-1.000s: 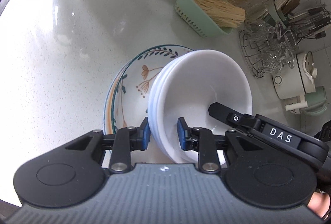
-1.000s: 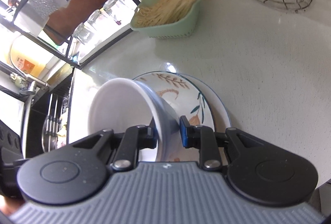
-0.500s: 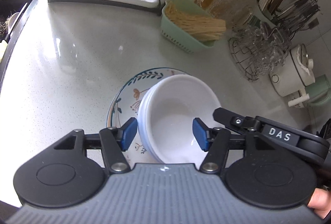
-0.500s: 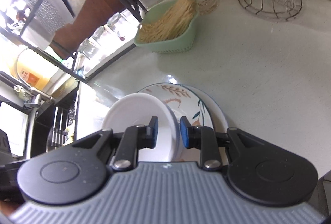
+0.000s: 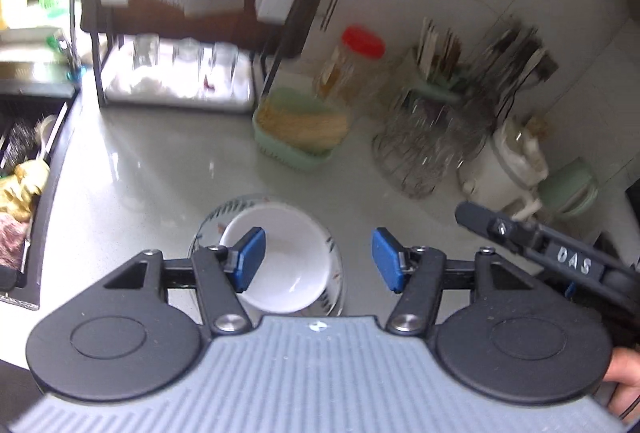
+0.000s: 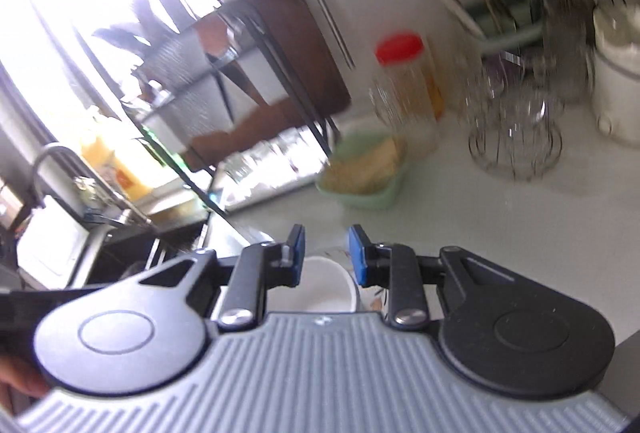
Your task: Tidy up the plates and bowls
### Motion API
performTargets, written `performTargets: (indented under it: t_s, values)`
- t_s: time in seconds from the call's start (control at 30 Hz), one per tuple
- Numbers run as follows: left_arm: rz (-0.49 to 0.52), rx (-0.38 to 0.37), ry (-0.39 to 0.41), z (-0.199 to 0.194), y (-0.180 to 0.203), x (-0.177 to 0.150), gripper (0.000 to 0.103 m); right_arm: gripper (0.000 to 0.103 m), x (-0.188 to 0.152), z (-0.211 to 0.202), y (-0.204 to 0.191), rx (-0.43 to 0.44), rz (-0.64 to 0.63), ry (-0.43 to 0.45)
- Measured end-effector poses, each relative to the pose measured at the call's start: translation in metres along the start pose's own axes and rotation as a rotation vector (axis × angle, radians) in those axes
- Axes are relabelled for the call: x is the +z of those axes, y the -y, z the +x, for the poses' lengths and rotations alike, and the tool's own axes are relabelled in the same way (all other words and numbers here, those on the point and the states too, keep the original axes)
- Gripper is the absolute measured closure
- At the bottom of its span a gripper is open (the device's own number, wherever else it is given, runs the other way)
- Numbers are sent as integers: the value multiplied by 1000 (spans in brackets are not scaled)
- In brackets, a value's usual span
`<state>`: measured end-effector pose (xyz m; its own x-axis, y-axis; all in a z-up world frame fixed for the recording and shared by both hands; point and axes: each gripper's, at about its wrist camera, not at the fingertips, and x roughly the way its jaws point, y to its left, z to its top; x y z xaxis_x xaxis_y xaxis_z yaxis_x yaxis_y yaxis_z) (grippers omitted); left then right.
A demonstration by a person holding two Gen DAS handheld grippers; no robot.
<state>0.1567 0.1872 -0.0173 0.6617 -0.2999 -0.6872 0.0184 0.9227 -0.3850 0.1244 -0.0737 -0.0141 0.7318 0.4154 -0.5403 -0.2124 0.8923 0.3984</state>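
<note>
Two grippers hang above a pale kitchen counter (image 5: 152,169), and both views are blurred. The landmark is a white bowl (image 5: 288,265) sitting inside a patterned plate (image 5: 335,273) on the counter, near its front edge.

Far left of the bowl, a dark sink (image 5: 24,153) holds a yellow cloth. Behind the bowl and to its left, a black dish rack (image 5: 176,33) stands against the wall with upturned glasses on its lower tray.

Above the bowl, the left gripper (image 5: 318,259) has its blue pads spread wide and holds nothing; one pad overlaps the bowl's left rim in the picture, the other lies to the bowl's right. The right gripper (image 6: 326,253) is also above the bowl, its blue pads parted by a narrow gap, nothing between them.

Behind the bowl, slightly right, sits a green basket (image 5: 296,137) of pale sticks, with a red-lidded jar (image 5: 352,69) just beyond it. Further right stand a wire rack of glasses (image 5: 424,149) and a white pot (image 5: 504,161).
</note>
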Motion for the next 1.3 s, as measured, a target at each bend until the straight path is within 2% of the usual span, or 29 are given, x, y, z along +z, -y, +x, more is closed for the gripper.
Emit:
performTargets:
  t_s: [0.1, 0.17, 0.27, 0.43, 0.63, 0.7, 0.73, 0.77, 0.9, 1.13, 1.3]
  values:
    - [16, 33, 78, -41, 24, -8, 38, 75, 7, -45, -6, 36, -75, 59]
    - [62, 53, 110, -69, 42, -20, 38, 75, 8, -72, -7, 62, -97, 92]
    - [107, 116, 178, -103, 69, -44, 38, 75, 3, -112, -9, 93, -149, 148]
    - [90, 156, 265, -153, 99, -96, 37, 75, -22, -163, -6, 105, -208, 198]
    - [84, 180, 316, -188, 124, -160, 26, 75, -61, -211, 0, 96, -257, 249]
    - [82, 179, 330, -197, 130, -180, 13, 54, -72, -220, 4, 85, -271, 256]
    - [84, 190, 333, -199, 132, -189, 11, 28, -79, -225, 6, 82, -276, 262]
    - [88, 203, 335, -202, 135, -197, 7, 12, -85, -230, 8, 84, -278, 271]
    - [79, 254, 333, -207, 138, -226, 6, 12, -105, -240, 20, 73, -280, 256]
    - [29, 270, 318, -209, 141, -266, 6, 12, -140, -250, 42, 47, -229, 231]
    - [29, 293, 306, -211, 149, -292, 6, 12, -161, -257, 51, 36, -225, 212]
